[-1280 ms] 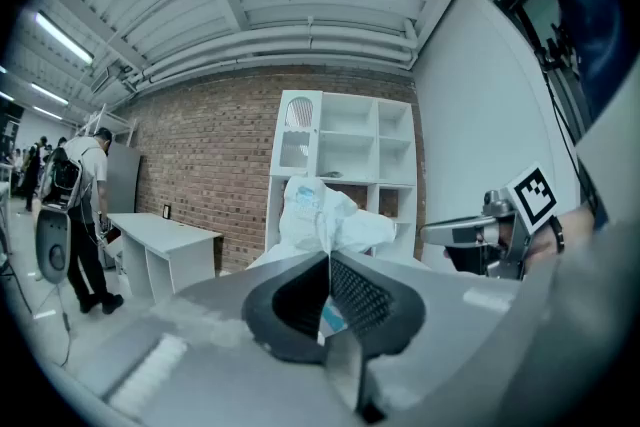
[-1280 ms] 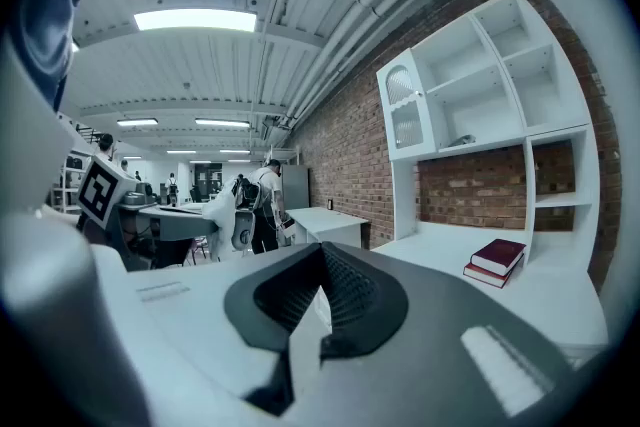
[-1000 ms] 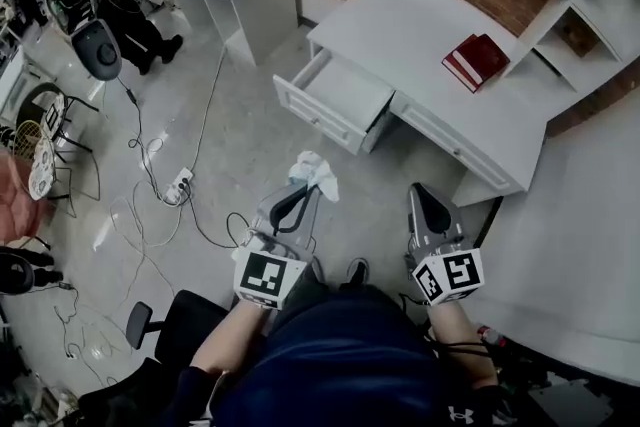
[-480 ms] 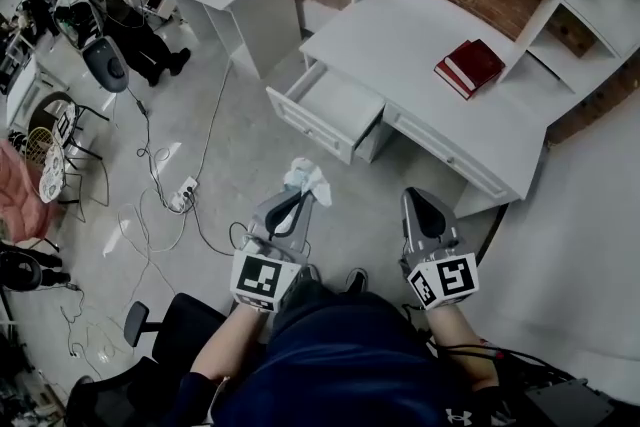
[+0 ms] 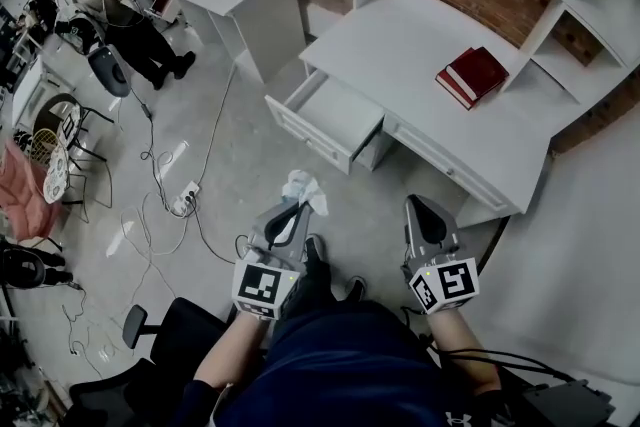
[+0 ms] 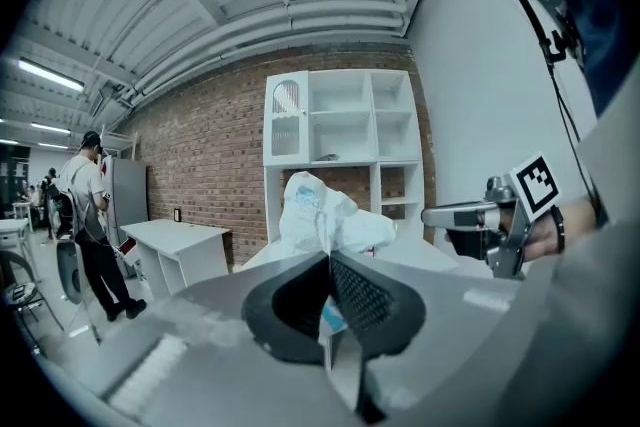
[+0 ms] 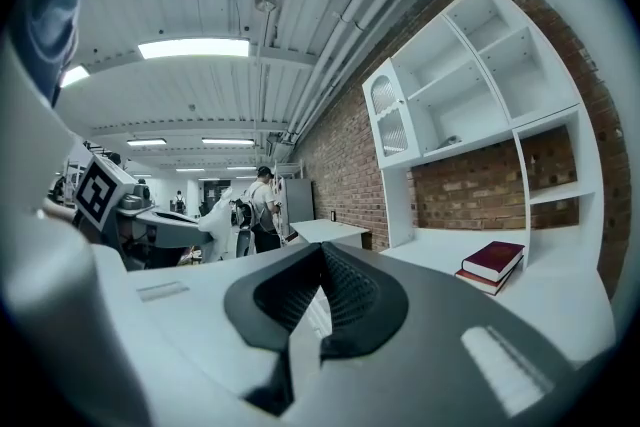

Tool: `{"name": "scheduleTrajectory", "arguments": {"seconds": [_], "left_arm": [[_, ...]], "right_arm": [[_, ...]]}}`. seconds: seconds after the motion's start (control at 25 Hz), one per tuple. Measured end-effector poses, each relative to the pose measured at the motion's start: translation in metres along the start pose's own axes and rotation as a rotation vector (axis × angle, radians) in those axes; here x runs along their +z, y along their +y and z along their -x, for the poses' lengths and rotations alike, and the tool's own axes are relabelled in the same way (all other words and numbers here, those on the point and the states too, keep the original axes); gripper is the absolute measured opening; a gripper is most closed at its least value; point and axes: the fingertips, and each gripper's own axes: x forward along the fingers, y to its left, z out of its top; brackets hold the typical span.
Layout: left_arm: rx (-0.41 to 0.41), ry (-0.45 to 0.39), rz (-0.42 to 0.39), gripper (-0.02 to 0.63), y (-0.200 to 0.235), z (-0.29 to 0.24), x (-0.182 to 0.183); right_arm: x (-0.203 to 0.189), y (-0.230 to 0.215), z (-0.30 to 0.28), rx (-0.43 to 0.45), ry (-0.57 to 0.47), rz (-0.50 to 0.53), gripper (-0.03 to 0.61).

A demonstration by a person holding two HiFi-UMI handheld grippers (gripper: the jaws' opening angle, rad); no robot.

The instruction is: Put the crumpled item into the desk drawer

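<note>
Transport step, as I judge it: crumpled item gripped, drawer not yet reached.
The left tool [image 5: 299,209] is clamped on the white crumpled item [image 5: 305,187] above the floor. The right tool [image 5: 416,206] has its jaws together, empty. The next move likely calls for reaching ahead over the open drawer [image 5: 305,131] of the worktop [image 5: 420,55], then letting go.

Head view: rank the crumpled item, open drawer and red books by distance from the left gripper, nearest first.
1. crumpled item: pinched in the jaws of the left gripper.
2. open drawer: ahead, pulled out at the left end of the desk.
3. red books: on the desk top, far right.
</note>
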Motion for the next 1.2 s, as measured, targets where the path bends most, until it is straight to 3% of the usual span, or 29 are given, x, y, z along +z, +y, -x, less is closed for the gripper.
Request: {"name": "scheduleTrajectory", "arguments": {"seconds": [0.56, 1.2], "left_arm": [[-0.095, 0.003, 0.007, 0.003, 0.075, -0.077, 0.000], [-0.211, 0.027, 0.022, 0.003, 0.171, -0.137, -0.013]], "right_arm": [[0.008, -0.022, -0.092, -0.088, 0.028, 0.014, 0.003], [0.003, -0.013, -0.194, -0.184, 0.077, 0.006, 0.003]]}}
